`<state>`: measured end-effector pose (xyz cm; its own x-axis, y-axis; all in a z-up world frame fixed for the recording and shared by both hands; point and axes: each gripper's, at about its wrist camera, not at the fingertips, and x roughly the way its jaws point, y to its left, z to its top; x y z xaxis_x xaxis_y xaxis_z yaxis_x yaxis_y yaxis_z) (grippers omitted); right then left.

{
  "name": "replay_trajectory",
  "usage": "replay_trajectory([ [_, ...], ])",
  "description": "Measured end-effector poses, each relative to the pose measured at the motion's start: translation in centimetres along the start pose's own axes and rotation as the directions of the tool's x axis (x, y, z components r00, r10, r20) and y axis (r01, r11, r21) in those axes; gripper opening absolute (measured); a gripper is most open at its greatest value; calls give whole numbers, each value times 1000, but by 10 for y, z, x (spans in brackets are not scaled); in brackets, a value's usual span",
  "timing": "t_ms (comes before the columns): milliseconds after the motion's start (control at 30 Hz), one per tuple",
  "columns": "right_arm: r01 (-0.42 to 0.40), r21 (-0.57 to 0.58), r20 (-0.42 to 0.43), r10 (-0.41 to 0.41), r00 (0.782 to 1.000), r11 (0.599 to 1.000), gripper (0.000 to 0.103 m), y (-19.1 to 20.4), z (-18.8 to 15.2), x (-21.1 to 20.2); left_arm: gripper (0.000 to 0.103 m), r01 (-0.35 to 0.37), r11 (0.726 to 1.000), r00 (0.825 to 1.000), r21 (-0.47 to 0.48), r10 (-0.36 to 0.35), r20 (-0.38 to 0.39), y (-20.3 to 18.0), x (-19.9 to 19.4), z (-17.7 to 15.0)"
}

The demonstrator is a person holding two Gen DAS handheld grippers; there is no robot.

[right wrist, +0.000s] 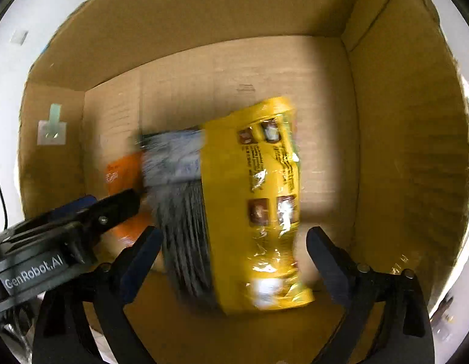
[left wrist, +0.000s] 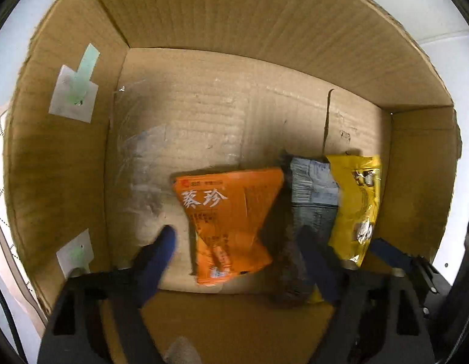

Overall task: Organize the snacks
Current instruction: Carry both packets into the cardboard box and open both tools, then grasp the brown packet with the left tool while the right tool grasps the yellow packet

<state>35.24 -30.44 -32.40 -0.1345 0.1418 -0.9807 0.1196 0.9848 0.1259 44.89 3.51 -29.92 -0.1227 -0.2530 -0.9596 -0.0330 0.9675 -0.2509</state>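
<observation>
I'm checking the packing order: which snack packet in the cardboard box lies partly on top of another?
The yellow foil packet: its edge overlaps the grey-blue packet beside it. The orange packet lies apart, flat on the cardboard box floor.

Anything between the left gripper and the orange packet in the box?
Nothing visible. The left gripper is open, its fingers either side of the orange packet on the cardboard box floor. The grey packet and yellow packet lie to its right, outside the jaws.
</observation>
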Motion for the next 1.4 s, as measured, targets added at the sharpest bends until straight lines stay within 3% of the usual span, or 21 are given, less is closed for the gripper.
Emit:
replay_trajectory([
  [133,29,-30,20,-28,999,999,100,-2,-9,-12,89,-12,1000,999,11,12,33,-6,-11,-7],
  [300,8,-53,46,-6,999,999,100,0,-21,-29,90,-32,999,995,28,29,97,-15,-38,-28],
  [433,44,-56,139,-36,990,997,100,-6,-41,-56,90,-54,998,980,39,45,193,-16,-64,-54],
  [533,65,-57,202,-53,978,996,100,-9,-58,-76,90,-101,993,956,55,81,282,-21,-86,-80],
  [700,104,-64,300,-80,951,993,100,-8,-71,-104,90,-120,991,927,62,89,365,-23,-110,-108],
  [800,109,-76,346,-77,935,991,100,-1,-86,-114,90,-138,988,901,63,99,423,-26,-127,-132],
  [1233,94,-74,485,-46,873,993,100,14,-163,-168,90,-193,979,814,69,120,569,-34,-183,-203],
  [1400,96,-78,523,-41,851,992,100,18,-189,-186,90,-198,978,792,68,119,599,-34,-197,-226],
])
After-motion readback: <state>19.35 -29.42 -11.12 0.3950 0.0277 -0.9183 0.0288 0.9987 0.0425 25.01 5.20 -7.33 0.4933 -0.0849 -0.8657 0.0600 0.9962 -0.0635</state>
